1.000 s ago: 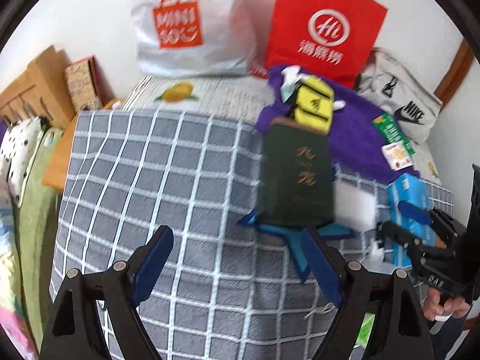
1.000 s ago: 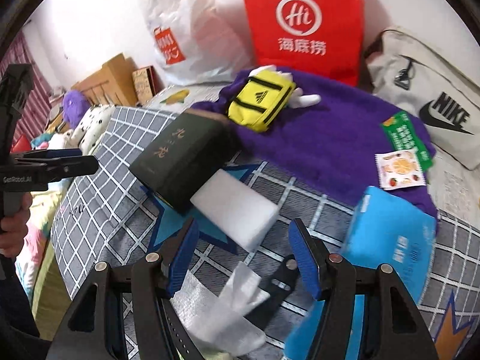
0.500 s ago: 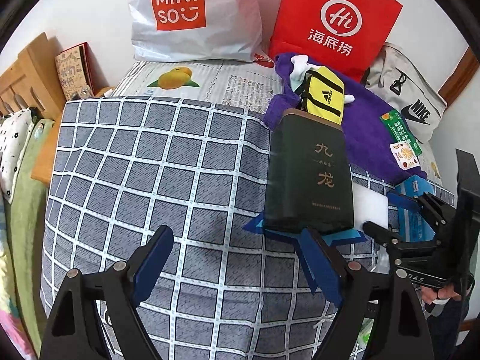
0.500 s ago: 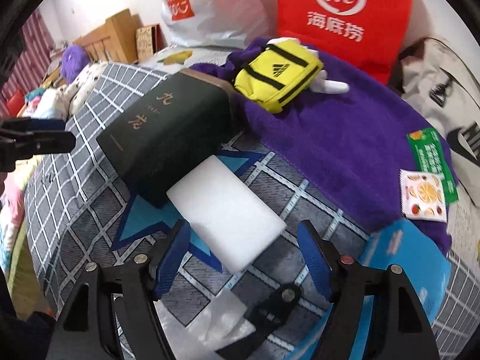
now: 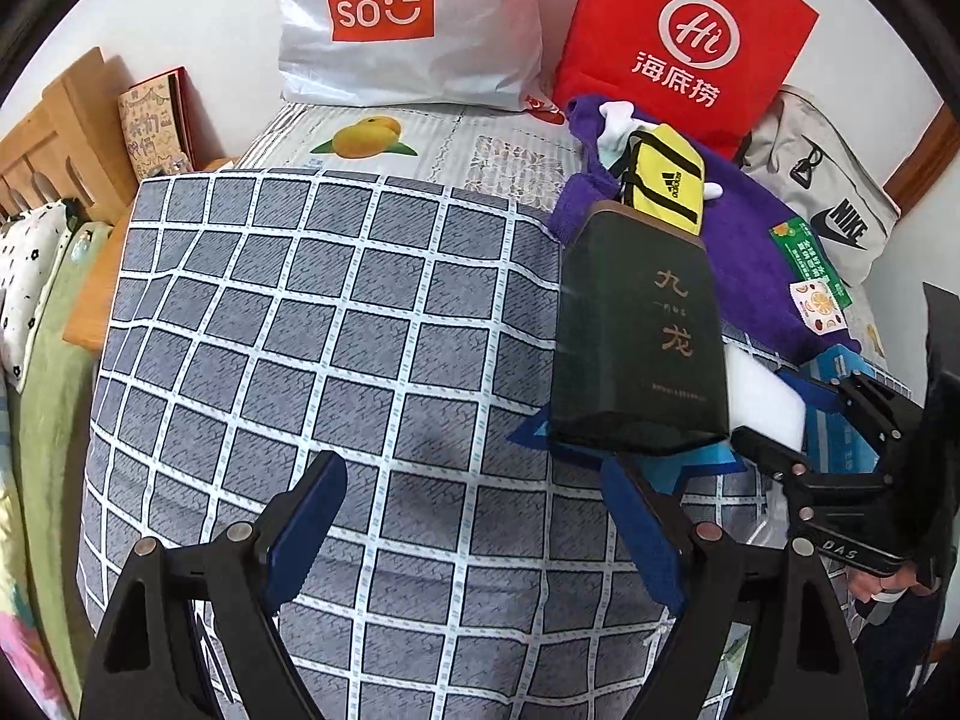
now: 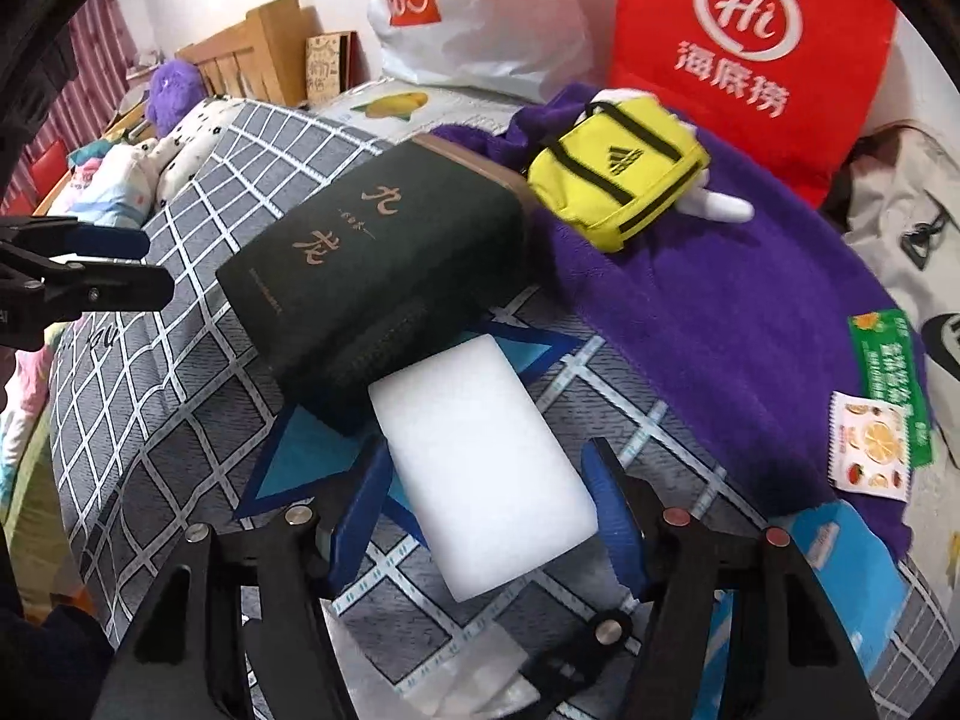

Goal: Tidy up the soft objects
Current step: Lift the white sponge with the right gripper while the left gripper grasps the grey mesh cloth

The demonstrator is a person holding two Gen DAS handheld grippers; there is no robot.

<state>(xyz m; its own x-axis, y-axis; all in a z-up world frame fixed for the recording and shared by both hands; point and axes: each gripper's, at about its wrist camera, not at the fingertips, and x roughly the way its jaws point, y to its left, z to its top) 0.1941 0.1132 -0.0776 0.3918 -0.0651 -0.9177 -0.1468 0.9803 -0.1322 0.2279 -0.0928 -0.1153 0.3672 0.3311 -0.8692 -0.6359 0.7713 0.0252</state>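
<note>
A white foam block [image 6: 480,468] lies on the checked quilt [image 6: 180,396], its far end against a dark green box [image 6: 372,258]. My right gripper [image 6: 486,462] straddles the block's near half. Its jaws are closing, and the blue pads sit close to the block's sides without visibly squeezing it. A yellow sports pouch [image 6: 618,180] rests on a purple blanket [image 6: 720,312] behind the box. My left gripper [image 5: 474,480] hangs open over bare quilt [image 5: 300,330], left of the box [image 5: 636,336], with nothing between its fingers. The right gripper [image 5: 840,420] appears at the left wrist view's right edge.
A blue tissue pack [image 6: 840,564] and snack packets [image 6: 870,444] lie to the right of the block. A red bag [image 6: 750,48], a white Miniso bag [image 6: 480,12] and a grey Nike bag [image 5: 834,204] stand along the wall. Crumpled plastic [image 6: 468,660] lies under the right gripper.
My right gripper has moved forward and down, so the white block now lies between its fingers, and it has rolled. The left gripper has stayed open and nearly still.
</note>
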